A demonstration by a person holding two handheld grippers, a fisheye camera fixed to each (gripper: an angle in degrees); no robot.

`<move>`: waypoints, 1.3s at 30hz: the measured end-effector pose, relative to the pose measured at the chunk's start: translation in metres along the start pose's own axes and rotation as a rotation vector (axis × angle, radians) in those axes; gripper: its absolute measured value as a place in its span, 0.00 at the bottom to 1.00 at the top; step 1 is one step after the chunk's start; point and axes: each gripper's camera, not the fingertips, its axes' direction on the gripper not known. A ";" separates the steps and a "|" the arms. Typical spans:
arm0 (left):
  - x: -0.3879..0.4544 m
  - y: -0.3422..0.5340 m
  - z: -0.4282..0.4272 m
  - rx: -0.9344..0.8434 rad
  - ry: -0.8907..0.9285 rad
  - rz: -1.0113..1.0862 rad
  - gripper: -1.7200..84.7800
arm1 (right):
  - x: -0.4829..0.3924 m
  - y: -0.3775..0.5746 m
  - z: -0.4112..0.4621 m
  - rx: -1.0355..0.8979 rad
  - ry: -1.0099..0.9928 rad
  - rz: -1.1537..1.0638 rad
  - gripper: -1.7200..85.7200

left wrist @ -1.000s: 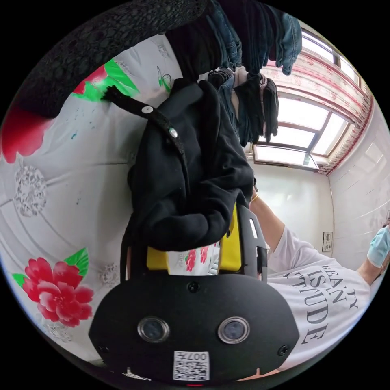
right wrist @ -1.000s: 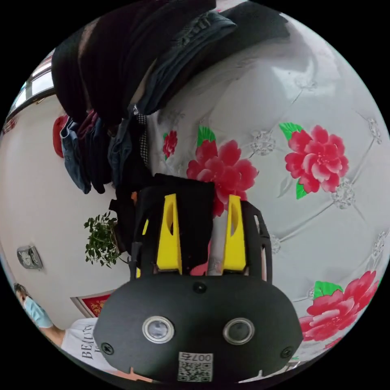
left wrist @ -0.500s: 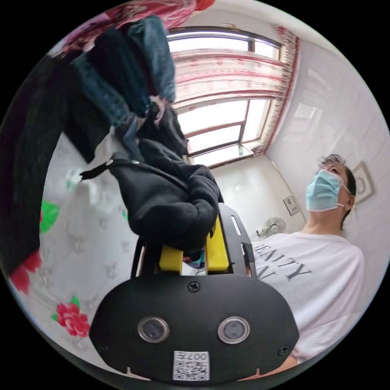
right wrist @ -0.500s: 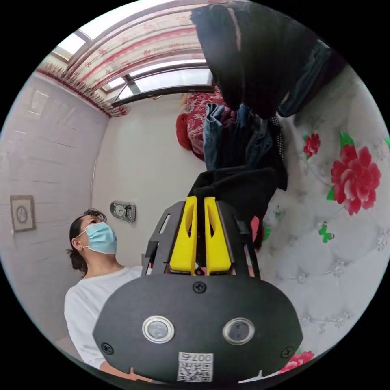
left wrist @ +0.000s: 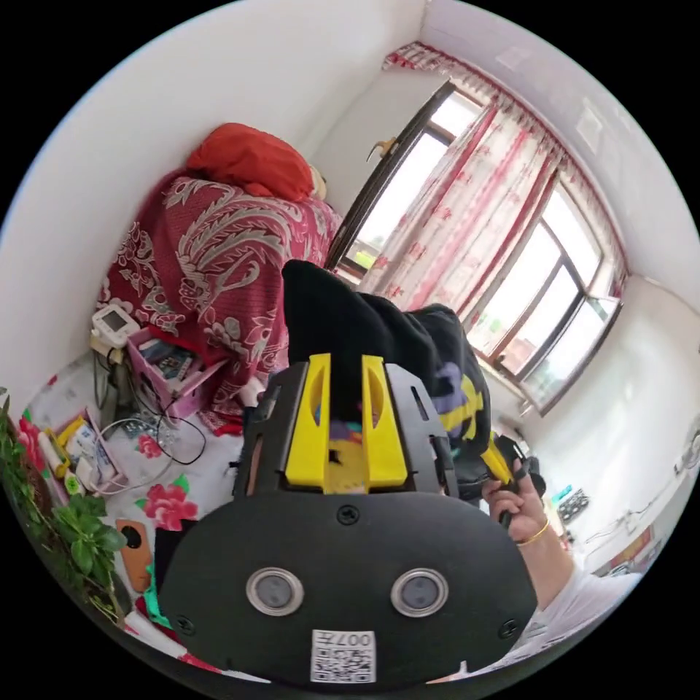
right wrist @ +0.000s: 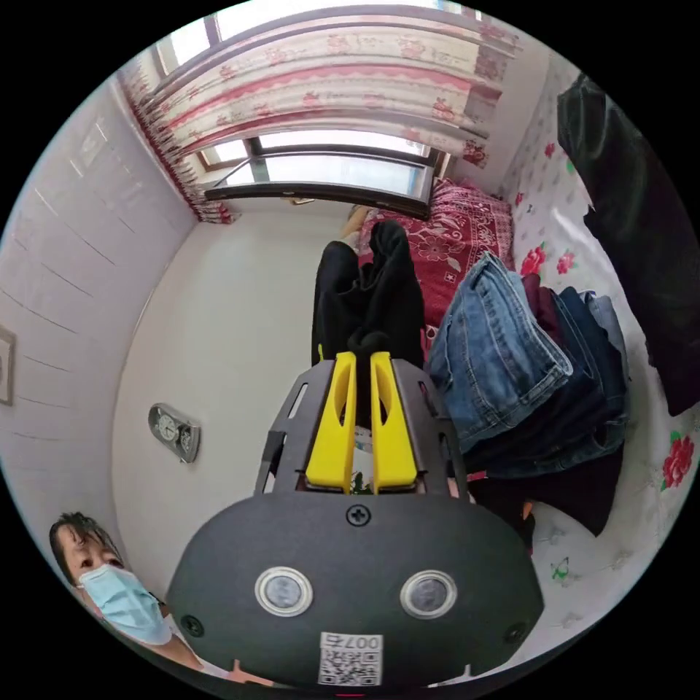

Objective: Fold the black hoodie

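Note:
The black hoodie bunches up between the yellow jaws of my left gripper, which is shut on it. From there the fabric runs right, showing a purple and yellow print, to my right gripper, held in a hand. In the right gripper view a thick fold of the hoodie rises from my right gripper, whose jaws stand almost together on the cloth. The hoodie hangs in the air between both grippers.
A stack of folded jeans and a black garment lie on the floral bed sheet. A red patterned cover with an orange pillow sits by the window. Small items and cables lie beside a plant.
The right gripper, open a second ago, has shut on the hoodie. Both grippers have carried the hoodie up off the floral sheet, and both views have swung toward the window.

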 end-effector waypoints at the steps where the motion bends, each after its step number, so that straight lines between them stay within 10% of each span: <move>1: 0.004 0.009 0.012 -0.017 -0.030 0.023 0.08 | 0.036 -0.007 0.022 -0.048 0.080 0.057 0.02; 10: 0.045 0.086 0.114 0.000 -0.100 0.235 0.08 | 0.054 -0.004 0.036 -0.185 0.247 -0.195 0.02; 16: 0.076 0.114 0.110 -0.019 -0.108 0.312 0.07 | 0.071 0.110 -0.015 -0.433 0.787 -0.506 0.02; 25: 0.133 0.318 0.122 -0.307 -0.065 0.461 0.07 | 0.167 0.349 -0.122 -1.034 1.378 -0.331 0.02; 30: 0.141 0.491 0.159 -0.736 0.000 0.269 0.03 | 0.146 0.378 -0.132 -0.787 1.362 -0.366 0.03; 34: 0.166 0.535 0.163 -0.807 0.028 0.256 0.03 | 0.145 0.347 -0.143 -0.786 1.243 -0.262 0.06; 39: 0.192 0.553 0.184 -0.893 -0.002 0.378 0.06 | 0.123 0.273 -0.270 -0.347 1.493 -0.130 0.11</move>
